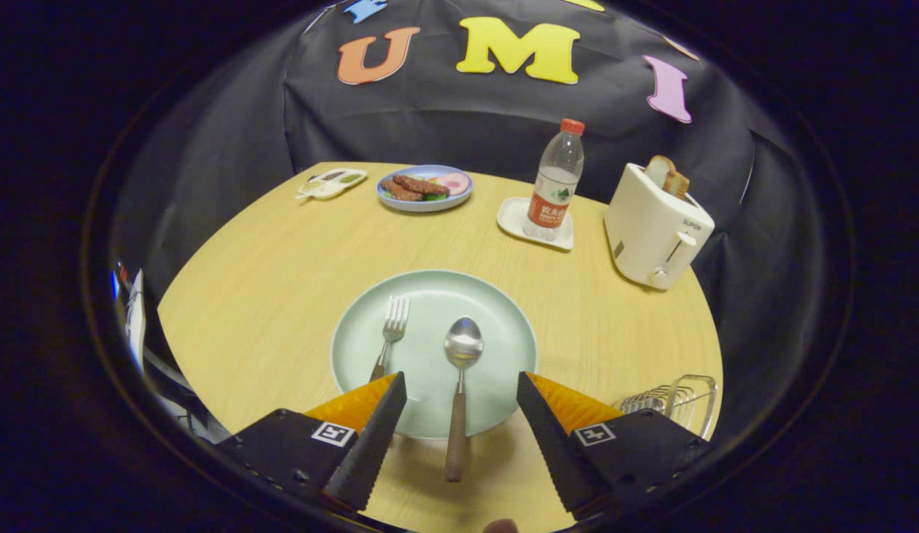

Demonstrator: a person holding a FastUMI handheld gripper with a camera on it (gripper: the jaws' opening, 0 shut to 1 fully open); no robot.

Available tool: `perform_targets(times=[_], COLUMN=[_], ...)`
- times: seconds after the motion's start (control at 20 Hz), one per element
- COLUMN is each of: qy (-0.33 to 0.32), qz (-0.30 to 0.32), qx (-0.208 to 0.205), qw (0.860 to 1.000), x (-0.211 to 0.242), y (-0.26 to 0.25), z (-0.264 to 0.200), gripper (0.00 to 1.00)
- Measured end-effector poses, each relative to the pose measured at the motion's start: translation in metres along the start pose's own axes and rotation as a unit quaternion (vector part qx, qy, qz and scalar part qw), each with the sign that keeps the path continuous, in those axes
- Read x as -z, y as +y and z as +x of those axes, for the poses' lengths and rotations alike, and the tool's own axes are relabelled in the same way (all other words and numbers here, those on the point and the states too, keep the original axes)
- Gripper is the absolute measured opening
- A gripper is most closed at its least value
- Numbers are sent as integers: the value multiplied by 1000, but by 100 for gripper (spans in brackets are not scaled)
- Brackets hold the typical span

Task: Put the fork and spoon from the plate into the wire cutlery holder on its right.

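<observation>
Spreading wide, the gripper (461, 392) grips nothing, its fingers flanking the spoon (459, 385) handle. Spoon and fork (389, 337) lie on the plate (503, 333) near the table's (281, 274) front edge; the wire cutlery holder (674, 403) stands at its right corner.

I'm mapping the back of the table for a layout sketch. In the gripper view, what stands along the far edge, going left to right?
Small white tray → blue plate of food → water bottle on its white coaster → toaster holding bread. The open gripper straddles the spoon handle nearby.
</observation>
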State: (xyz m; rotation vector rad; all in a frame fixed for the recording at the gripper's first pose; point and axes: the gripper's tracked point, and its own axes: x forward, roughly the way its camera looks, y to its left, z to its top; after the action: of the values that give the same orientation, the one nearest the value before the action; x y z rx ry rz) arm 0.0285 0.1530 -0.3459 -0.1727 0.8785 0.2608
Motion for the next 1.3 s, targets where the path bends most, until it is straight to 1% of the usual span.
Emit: perform_targets(times=[0.1,0.2,0.25,0.35,0.4,0.45,0.5,0.6,0.65,0.75,0.9,1.1,1.3], qy=[21,43,53,62,65,68,75,81,86,95,96,112,116], qz=[2,4,7,9,10,9,10,16,23,48,73,96,90], qx=[-2,3,3,10,10,13,10,10,7,-3,-10,-6,26], qw=[1000,999,999,998,998,998,997,997,996,994,993,989,989], x=[11,21,25,27,26,27,27,30,25,18,-4,-22,-23], y=[1,0,0,-2,-3,-4,-4,-7,-7,-10,-26,-70,-133], z=[15,26,29,33,34,34,34,33,27,15,-21,-78,-123], gripper=[84,67,54,33,26,14,8,9,0,0,1,0,0])
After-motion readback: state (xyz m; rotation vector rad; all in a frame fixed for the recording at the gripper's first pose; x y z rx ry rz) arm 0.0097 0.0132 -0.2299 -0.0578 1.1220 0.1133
